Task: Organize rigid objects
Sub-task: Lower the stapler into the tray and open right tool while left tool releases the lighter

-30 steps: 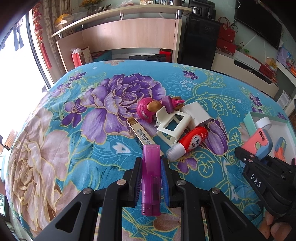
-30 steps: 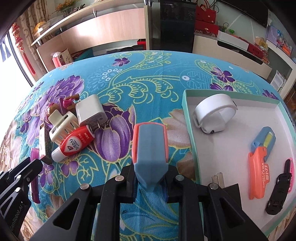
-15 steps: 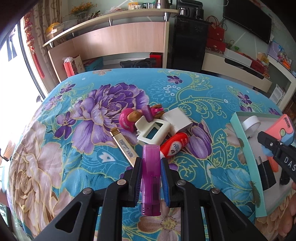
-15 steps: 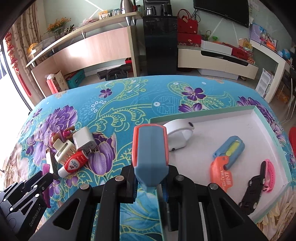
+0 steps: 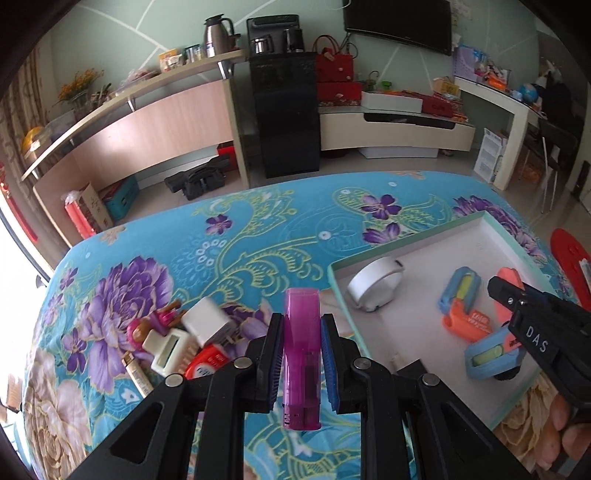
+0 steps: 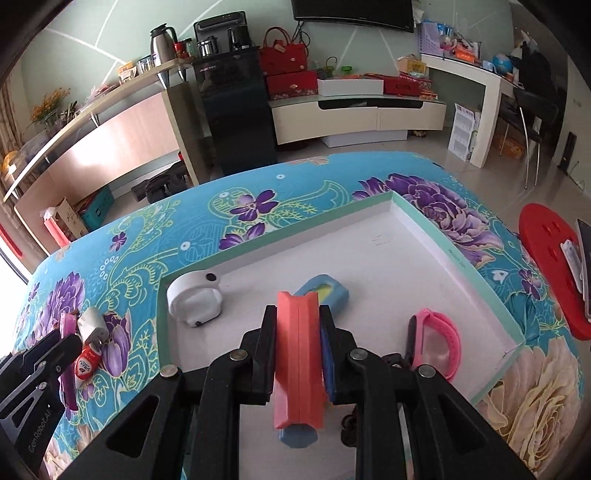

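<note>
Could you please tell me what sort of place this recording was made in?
Most likely a home living room. A wall-mounted TV hangs above a low media cabinet, a thermos stands on a long shelf, and the work surface wears a floral tablecloth.

Both the left gripper (image 5: 302, 352) and right gripper (image 6: 298, 350) are matte black, silver-screwed, with apparently blue pads (image 5: 328, 365).

Lower end of purple case (image 5: 301, 354) hidden between jaws, charger (image 5: 207, 320) motion-blurred, red tube (image 5: 205, 363) half hidden behind left gripper (image 5: 302, 360), black item (image 6: 369, 391) mostly hidden behind right gripper (image 6: 298, 354), red stool (image 6: 550, 273) cut by frame edge
</note>
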